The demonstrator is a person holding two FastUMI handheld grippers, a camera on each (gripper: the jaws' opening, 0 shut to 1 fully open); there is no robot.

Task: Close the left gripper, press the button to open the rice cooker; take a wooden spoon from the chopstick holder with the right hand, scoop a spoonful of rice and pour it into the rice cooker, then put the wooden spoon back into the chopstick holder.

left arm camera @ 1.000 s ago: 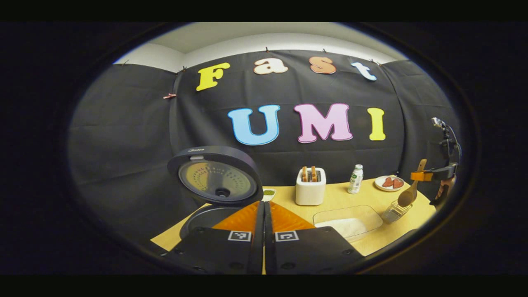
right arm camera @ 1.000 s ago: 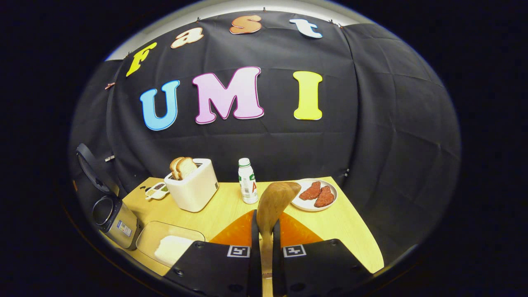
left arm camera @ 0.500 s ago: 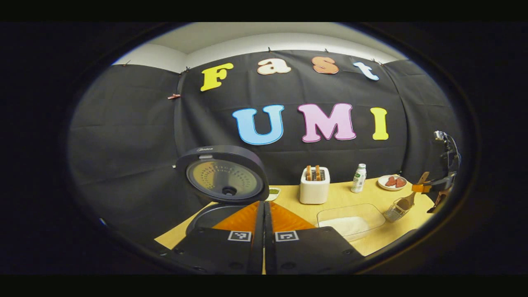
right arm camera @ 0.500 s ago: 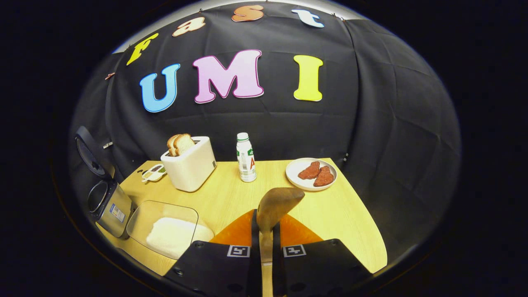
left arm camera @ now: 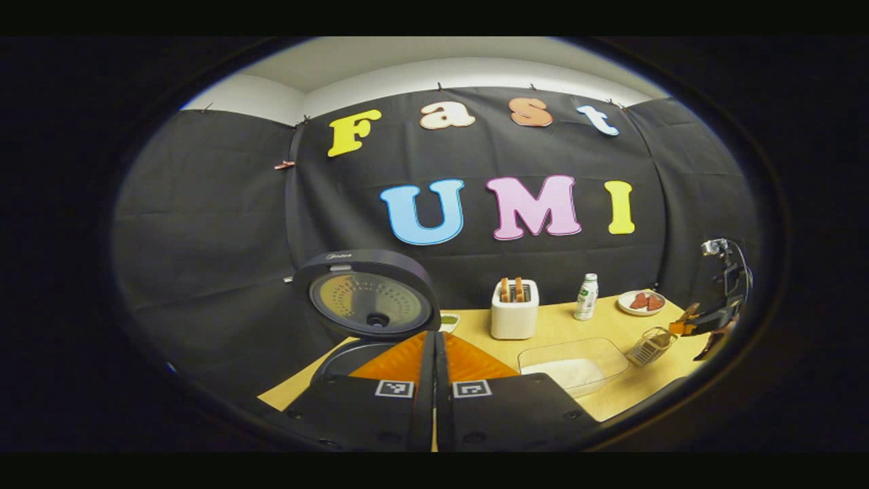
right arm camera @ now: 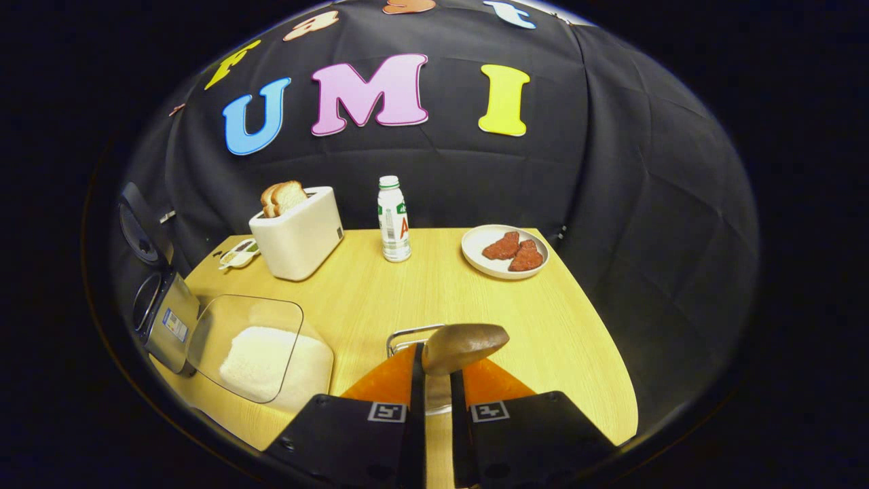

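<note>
Step in hand, as judged: returning the wooden spoon (right arm camera: 461, 345) to the chopstick holder (right arm camera: 404, 337); right gripper (right arm camera: 434, 401) pinching the handle, bowl directly above the holder rim. Left gripper (left arm camera: 434, 380) pressed together, idle beside the open rice cooker (left arm camera: 366, 305) (lid up). Next: lower straight, then release.

Left gripper view sat low at the worktop's (left arm camera: 604, 401) near-left edge, facing the back wall almost level, with the open rice cooker (left arm camera: 366, 312) close ahead. Right gripper view looked from higher at the near-right side, tilted down over the worktop (right arm camera: 543, 339), just above the chopstick holder (right arm camera: 407, 336). Both views shared the toaster (left arm camera: 514, 309) (right arm camera: 299, 234), bottle (left arm camera: 586, 297) (right arm camera: 394, 219), plate (left arm camera: 641, 303) (right arm camera: 504, 252) and rice container (left arm camera: 574, 363) (right arm camera: 254, 346).
</note>
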